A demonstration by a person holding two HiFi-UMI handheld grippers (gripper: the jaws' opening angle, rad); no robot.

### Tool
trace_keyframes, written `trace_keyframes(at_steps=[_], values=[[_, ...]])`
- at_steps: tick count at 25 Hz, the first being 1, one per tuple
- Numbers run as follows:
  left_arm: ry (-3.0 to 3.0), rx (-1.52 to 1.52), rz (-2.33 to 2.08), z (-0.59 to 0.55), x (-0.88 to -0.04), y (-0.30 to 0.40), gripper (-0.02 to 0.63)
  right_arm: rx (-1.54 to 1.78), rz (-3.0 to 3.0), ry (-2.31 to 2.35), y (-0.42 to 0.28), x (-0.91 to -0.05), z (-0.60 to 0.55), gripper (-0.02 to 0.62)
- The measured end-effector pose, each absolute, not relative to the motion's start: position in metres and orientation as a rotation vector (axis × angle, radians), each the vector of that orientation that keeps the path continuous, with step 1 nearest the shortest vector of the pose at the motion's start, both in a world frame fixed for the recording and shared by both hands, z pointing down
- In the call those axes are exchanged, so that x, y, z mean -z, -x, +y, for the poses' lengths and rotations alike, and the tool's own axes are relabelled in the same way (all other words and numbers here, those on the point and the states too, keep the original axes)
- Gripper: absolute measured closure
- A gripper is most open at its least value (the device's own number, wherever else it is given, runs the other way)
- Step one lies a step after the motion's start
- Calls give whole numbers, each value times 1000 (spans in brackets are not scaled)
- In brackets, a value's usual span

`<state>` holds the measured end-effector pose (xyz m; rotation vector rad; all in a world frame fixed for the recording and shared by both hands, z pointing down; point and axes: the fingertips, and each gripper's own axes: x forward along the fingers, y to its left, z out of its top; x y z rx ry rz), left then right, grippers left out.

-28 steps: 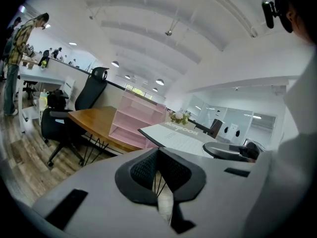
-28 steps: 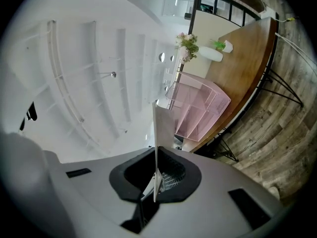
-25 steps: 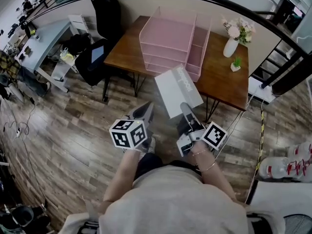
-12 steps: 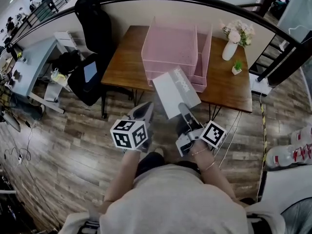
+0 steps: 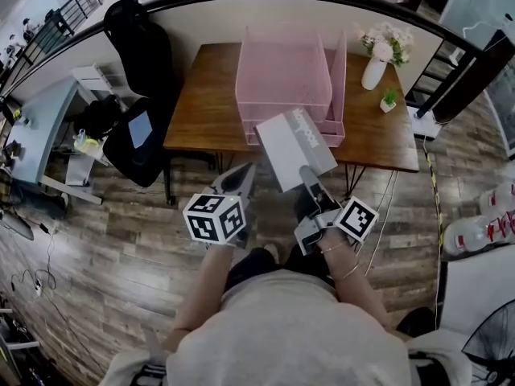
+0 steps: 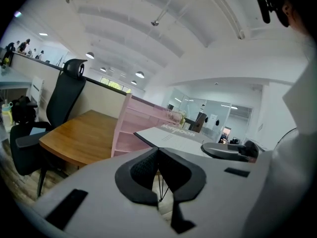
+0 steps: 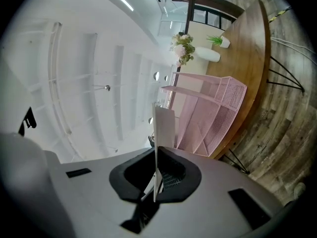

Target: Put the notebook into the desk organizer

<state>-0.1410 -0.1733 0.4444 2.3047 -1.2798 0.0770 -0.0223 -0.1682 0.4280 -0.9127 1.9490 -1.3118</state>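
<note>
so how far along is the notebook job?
Done: the notebook is picked up, the right gripper shut on its near edge. In hand: it hangs in the air in front of the pink desk organizer on the wooden desk. Left: sliding it into a shelf and letting go. The left gripper is shut, empty.

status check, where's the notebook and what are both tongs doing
Right tongs shut on the notebook. Left tongs shut, empty. Notebook in the air, short of the pink organizer on the desk. Nothing seen in the way.
</note>
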Motion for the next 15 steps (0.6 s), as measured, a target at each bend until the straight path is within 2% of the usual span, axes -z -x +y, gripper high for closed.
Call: trace_keyframes(at_steps=[15], values=[[-2278,-52,-1217,-184,-452,139,604,1309,1906,950,16,-431,-186,588]])
